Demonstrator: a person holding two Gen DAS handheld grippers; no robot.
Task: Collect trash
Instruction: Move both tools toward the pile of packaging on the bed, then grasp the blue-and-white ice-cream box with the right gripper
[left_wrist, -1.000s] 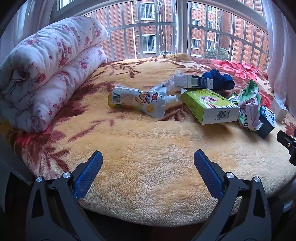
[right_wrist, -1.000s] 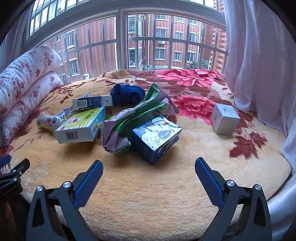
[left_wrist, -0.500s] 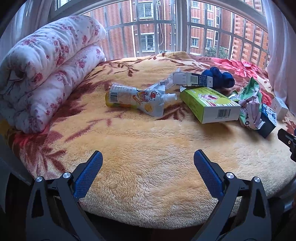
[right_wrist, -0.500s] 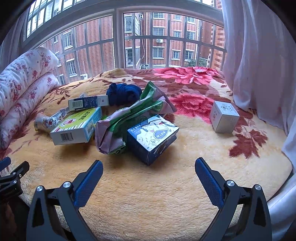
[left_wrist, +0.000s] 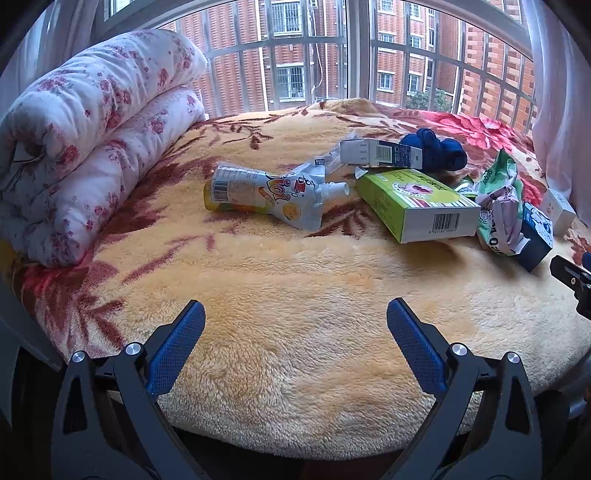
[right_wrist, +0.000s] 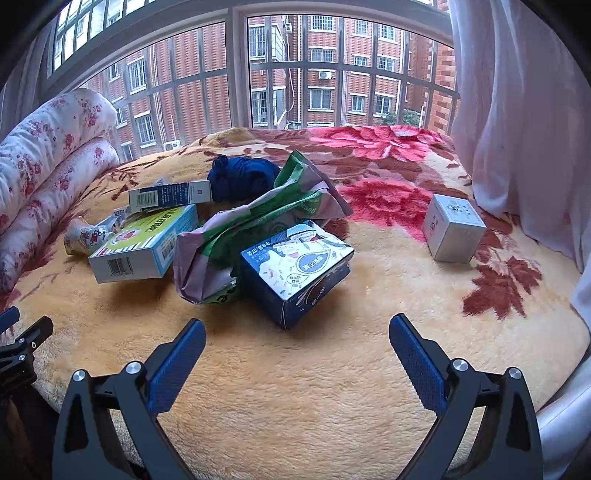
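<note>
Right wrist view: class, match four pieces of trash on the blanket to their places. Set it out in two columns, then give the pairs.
Things:
1. dark blue carton
2. green box
3. small white box
4. crumpled green bag

Places:
A. alone, near the curtain
B. nearest the right gripper, in front of the bag
C. left of the bag, barcode end facing the camera
D. between the green box and the carton

Pairs: 1-B, 2-C, 3-A, 4-D

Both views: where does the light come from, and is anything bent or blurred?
Left wrist: daylight from the window, soft shadow under the green box, bars curved by fisheye. Right wrist: same backlight, curtain bright, black corners, everything fairly sharp.
</note>
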